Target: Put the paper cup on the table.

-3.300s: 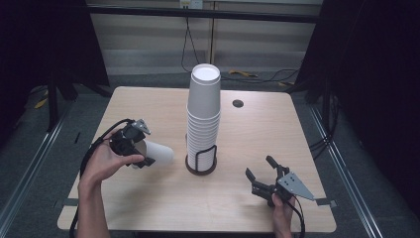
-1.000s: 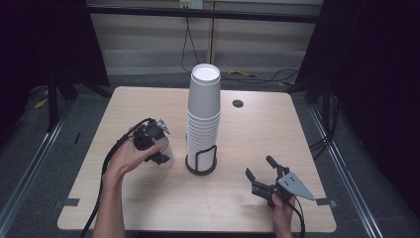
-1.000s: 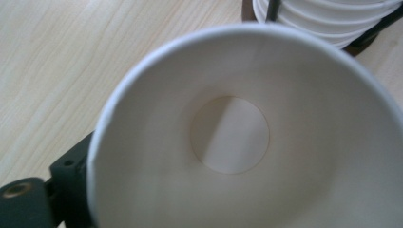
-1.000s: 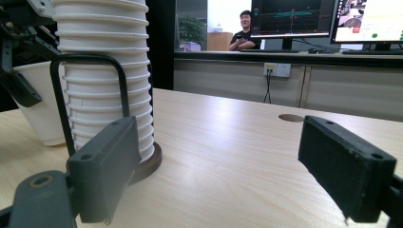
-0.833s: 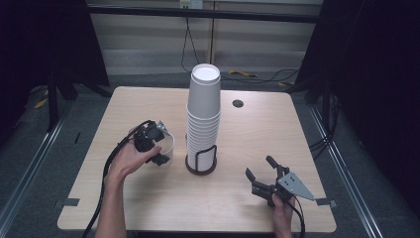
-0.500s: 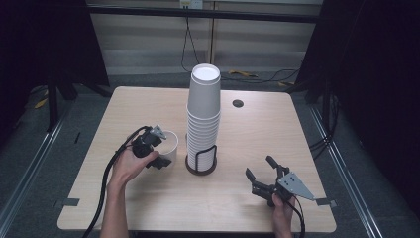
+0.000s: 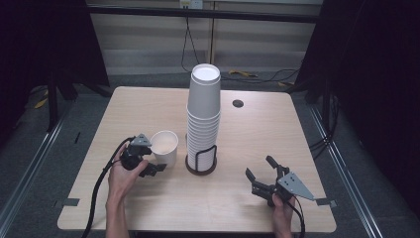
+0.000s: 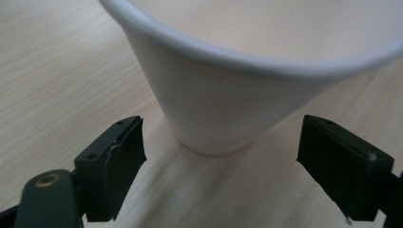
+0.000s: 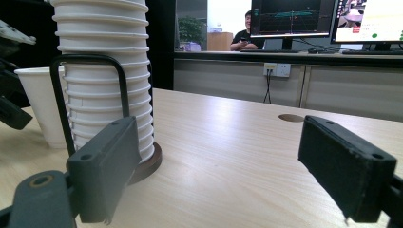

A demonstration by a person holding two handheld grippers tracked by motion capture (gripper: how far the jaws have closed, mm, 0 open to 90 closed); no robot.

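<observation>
High view: my left gripper [image 7: 148,161] is sitting just left of the single cup [image 7: 164,147], upright on table [image 7: 277,129] beside stack [image 7: 203,116].
Left gripper view: jaws spread, flanking cup base, not touching.
Right gripper view: jaws wide apart, nothing held; stack ahead-left.

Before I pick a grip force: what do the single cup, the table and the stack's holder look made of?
Cup: likely matte white paper, with a rolled rim.
Table: pale wood-grain top, probably laminate.
Holder: thin dark wire loop, apparently metal, on a round brown base, possibly wood.
</observation>
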